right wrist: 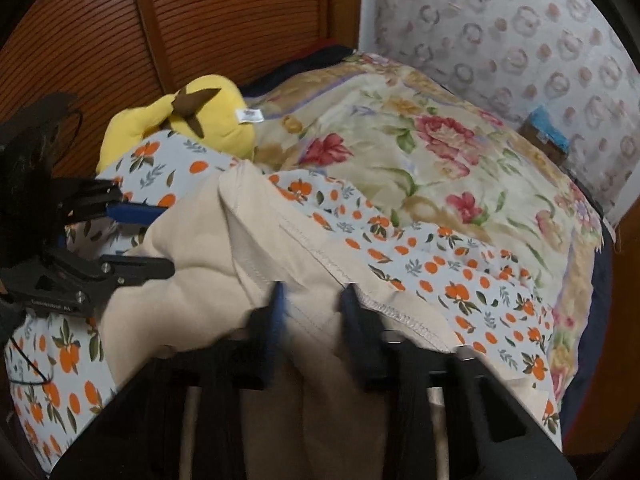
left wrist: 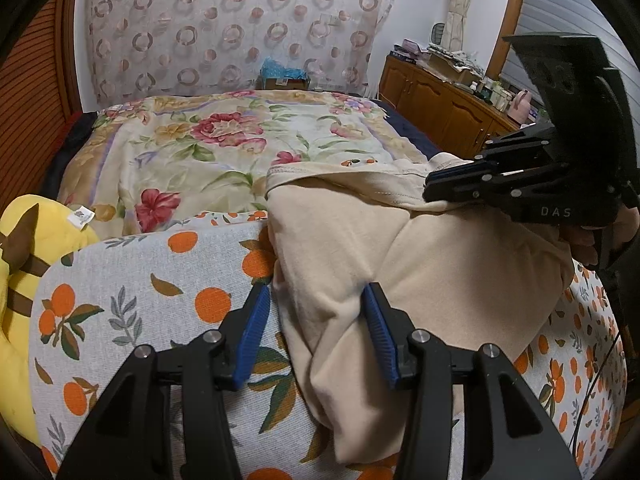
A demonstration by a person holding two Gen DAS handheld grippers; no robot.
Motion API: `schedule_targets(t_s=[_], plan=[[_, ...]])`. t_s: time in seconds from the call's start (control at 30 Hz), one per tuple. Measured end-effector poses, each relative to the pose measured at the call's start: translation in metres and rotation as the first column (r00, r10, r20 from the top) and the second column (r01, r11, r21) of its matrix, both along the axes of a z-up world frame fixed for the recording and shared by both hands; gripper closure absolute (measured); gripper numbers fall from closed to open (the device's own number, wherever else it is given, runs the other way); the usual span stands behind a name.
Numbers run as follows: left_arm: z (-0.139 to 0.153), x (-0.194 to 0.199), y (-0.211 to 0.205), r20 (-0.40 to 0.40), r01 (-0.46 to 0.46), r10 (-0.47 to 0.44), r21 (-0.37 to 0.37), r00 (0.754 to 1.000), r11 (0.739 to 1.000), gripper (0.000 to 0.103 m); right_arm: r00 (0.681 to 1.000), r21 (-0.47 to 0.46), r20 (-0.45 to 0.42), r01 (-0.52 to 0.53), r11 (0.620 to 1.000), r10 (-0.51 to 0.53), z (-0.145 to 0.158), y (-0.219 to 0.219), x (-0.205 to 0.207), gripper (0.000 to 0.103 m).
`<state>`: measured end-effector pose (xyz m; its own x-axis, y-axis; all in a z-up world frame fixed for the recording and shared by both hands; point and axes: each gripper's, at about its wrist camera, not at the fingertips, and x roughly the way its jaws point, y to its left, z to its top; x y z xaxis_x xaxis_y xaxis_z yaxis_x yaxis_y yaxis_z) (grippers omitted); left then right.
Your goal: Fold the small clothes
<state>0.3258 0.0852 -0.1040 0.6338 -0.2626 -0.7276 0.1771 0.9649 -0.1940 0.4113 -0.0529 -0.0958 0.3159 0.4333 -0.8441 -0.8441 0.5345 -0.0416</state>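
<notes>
A beige garment (left wrist: 448, 264) lies rumpled on an orange-print cloth (left wrist: 132, 312); it also shows in the right wrist view (right wrist: 208, 264). My left gripper (left wrist: 318, 296) is open, its blue-padded jaws wide apart astride the garment's near left edge. My right gripper (right wrist: 312, 292) is open too, jaws astride a stitched hem fold. In the left wrist view the right gripper (left wrist: 430, 184) reaches in from the right over the garment's far corner. In the right wrist view the left gripper (right wrist: 168, 240) sits at the garment's left side.
A yellow plush toy (left wrist: 24, 264) lies at the left edge, seen also in the right wrist view (right wrist: 192, 120). A floral quilt (left wrist: 224, 148) covers the bed beyond. A wooden cabinet (left wrist: 440, 100) with clutter stands at the right. A slatted wooden door (right wrist: 100, 32) is behind.
</notes>
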Motion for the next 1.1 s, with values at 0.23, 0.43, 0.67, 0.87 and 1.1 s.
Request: schedule_targets(t_s=[0.23, 0.43, 0.67, 0.87, 1.1], plan=[[-0.001, 0.0, 0.0, 0.0, 0.0, 0.0, 0.0, 1.0, 1.0, 0.055, 0.962, 0.122, 0.183, 0.184, 0.975, -0.204, 0.036, -0.016, 0.016, 0.103], [0.0, 0.0, 0.0, 0.001, 0.001, -0.001, 0.001, 1.0, 1.0, 0.055, 0.936, 0.117, 0.183, 0.284, 0.952, -0.302, 0.038, -0.028, 0.039, 0.093], [-0.001, 0.0, 0.0, 0.001, 0.001, -0.001, 0.001, 1.0, 1.0, 0.055, 0.912, 0.106, 0.183, 0.352, 0.93, -0.366, 0.044, -0.074, 0.01, 0.056], [-0.002, 0.001, 0.0, 0.001, 0.005, -0.005, 0.015, 1.0, 1.0, 0.053, 0.877, 0.12, 0.091, 0.461, 0.879, -0.472, 0.025, -0.123, -0.015, 0.049], [0.001, 0.005, -0.003, -0.007, 0.021, -0.021, 0.046, 1.0, 0.999, 0.047, 0.855, 0.133, -0.052, 0.517, 0.845, -0.515, -0.005, -0.136, -0.014, 0.045]])
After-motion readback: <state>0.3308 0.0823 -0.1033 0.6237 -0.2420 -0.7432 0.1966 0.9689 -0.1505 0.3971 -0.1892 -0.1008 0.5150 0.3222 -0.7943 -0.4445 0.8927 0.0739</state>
